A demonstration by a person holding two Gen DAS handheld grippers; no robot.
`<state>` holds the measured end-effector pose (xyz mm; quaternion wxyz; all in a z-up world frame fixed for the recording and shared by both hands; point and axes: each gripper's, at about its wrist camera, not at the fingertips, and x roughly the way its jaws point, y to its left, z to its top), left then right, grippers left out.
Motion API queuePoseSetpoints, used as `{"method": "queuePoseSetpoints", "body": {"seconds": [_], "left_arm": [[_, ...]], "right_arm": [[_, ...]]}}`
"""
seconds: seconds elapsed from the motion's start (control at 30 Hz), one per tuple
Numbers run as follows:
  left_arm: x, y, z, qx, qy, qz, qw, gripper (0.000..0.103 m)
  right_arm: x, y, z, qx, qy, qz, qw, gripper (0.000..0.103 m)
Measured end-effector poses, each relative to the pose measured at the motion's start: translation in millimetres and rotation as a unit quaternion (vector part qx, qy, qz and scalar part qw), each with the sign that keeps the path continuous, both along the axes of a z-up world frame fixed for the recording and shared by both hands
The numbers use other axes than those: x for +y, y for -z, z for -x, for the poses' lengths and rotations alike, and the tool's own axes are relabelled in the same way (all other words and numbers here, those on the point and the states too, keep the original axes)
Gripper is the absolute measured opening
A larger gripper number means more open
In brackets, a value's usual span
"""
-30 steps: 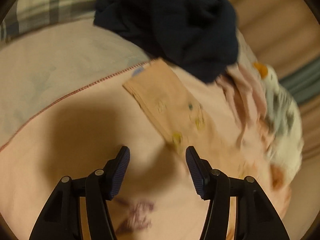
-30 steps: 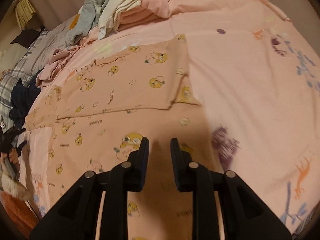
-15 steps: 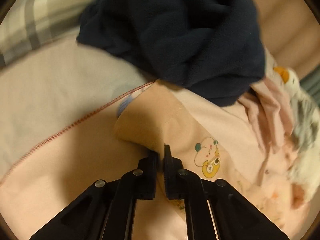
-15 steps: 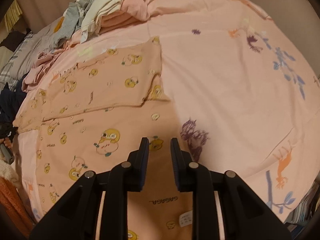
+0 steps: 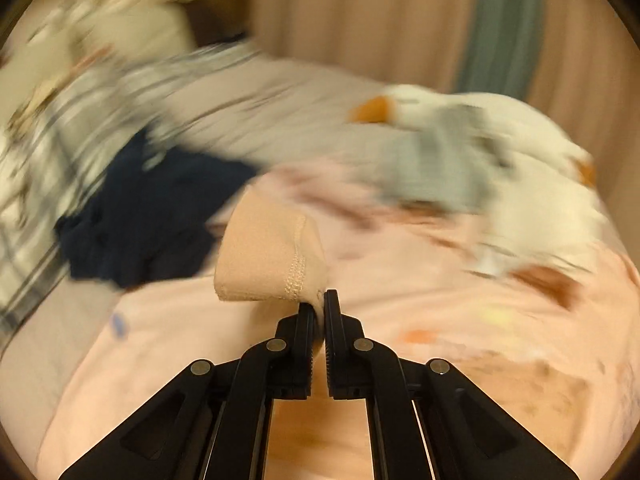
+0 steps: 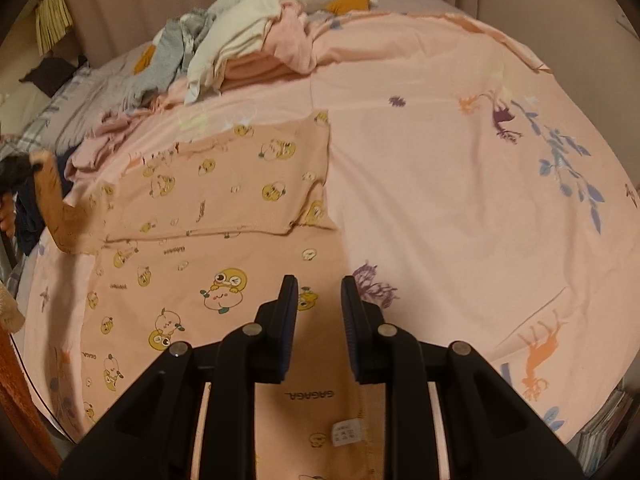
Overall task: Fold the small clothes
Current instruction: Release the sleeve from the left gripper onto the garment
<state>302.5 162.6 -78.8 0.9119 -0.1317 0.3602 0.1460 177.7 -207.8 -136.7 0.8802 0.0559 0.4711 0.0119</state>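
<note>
My left gripper (image 5: 319, 300), angled downward, pinches the peach printed cotton garment's (image 6: 224, 184) cuff; my right gripper (image 6: 318, 280) hovers narrowly parted above it, navy clothing (image 5: 148, 216) nearby.

A home bedroom is showing here. A pink bedsheet (image 6: 440, 184) printed with leaves and animals is covering a bed and filling most of the right wrist view. A heap of unfolded laundry (image 6: 256, 40) is lying toward twelve o'clock, a plaid pillow (image 6: 36, 136) is sitting at nine o'clock, and beige curtains (image 5: 360, 20) are hanging behind the bed.
</note>
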Motion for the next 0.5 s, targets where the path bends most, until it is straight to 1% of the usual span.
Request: {"method": "queuePoseSetpoints", "body": {"seconds": [0.03,0.1,0.17,0.23,0.27,0.33,0.37,0.43,0.47,0.5], "left_arm": [[-16.4,-2.6,-5.5,-0.002,0.021,0.014,0.9997,0.004],[-72.1,-3.2,-14.8,-0.001,0.083,0.06,0.9947,0.004],[-114.7,4.0,-21.2,0.002,0.113,0.08,0.9903,0.004],[-162.0,16.0,-32.0,0.025,0.139,0.059,0.9882,0.004],[-189.4,24.8,-35.2,0.038,0.157,0.047,0.9857,0.004],[-229.1,40.9,-39.1,0.056,0.186,0.043,0.98,0.004],[-238.7,44.4,-35.8,0.065,0.195,0.045,0.9777,0.004],[-265.8,55.7,-34.8,0.088,0.218,0.056,0.9703,0.004],[-271.0,61.9,-34.2,0.095,0.225,0.059,0.9678,0.004],[-277.7,67.0,-33.6,0.111,0.23,0.061,0.9649,0.006]], "right_arm": [[-6.4,-1.5,3.2,-0.002,0.004,-0.009,1.0,0.023],[-14.5,-4.4,10.0,-0.005,0.011,-0.015,1.0,0.023],[-26.6,-9.1,20.8,-0.016,0.019,-0.02,0.999,0.023],[-39.5,-12.6,30.7,-0.022,0.026,-0.026,0.999,0.023],[-45.0,-13.5,34.3,-0.025,0.028,-0.027,0.999,0.023],[-56.5,-12.7,39.8,-0.025,0.04,-0.026,0.999,0.023],[-63.1,-10.5,41.6,-0.02,0.05,-0.024,0.998,0.023],[-73.4,-5.9,43.5,-0.009,0.064,-0.025,0.998,0.023],[-77.9,-4.2,44.4,-0.006,0.067,-0.026,0.997,0.023],[-81.1,-3.3,45.1,-0.003,0.07,-0.028,0.997,0.023]]}}
